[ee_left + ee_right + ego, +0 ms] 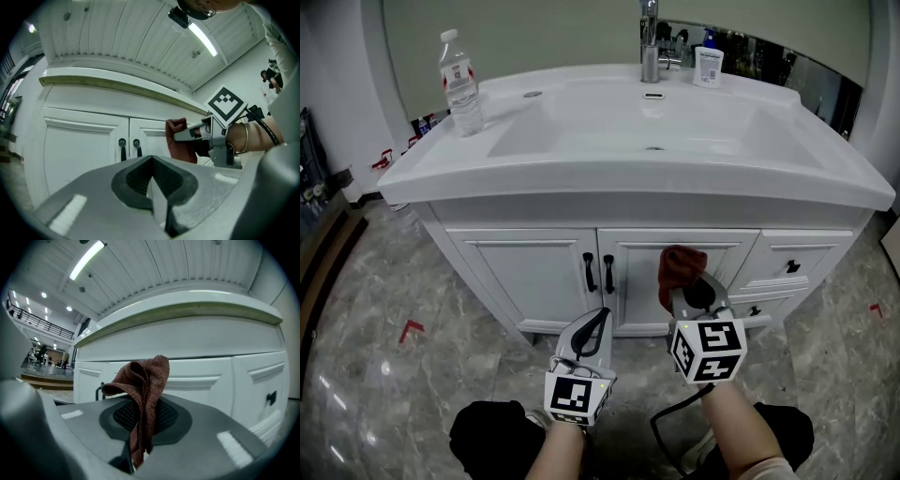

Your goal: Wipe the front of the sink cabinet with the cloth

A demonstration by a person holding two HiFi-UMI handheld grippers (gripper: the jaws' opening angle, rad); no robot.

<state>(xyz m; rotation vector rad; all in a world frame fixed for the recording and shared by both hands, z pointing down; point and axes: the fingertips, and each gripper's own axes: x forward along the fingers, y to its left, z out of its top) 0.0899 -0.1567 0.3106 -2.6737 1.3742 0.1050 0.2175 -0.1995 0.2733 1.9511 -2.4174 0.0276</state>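
Note:
A white sink cabinet (544, 277) stands in front of me, with two doors bearing black handles (589, 272) and drawers at the right. My right gripper (686, 292) is shut on a reddish-brown cloth (679, 270), which bunches up against the right door (642, 281). In the right gripper view the cloth (143, 385) sticks up from between the jaws before the cabinet front (197, 376). My left gripper (598, 323) hangs lower, below the door handles, shut on nothing. From the left gripper view I see the cloth (180, 140) held at the right door (150, 136).
A water bottle (461, 82) stands on the countertop's left corner; a faucet (650, 42) and a small white bottle (708, 66) sit behind the basin. The marble-patterned floor (403, 309) carries red tape marks (411, 328). A cable (675, 412) trails from my right gripper.

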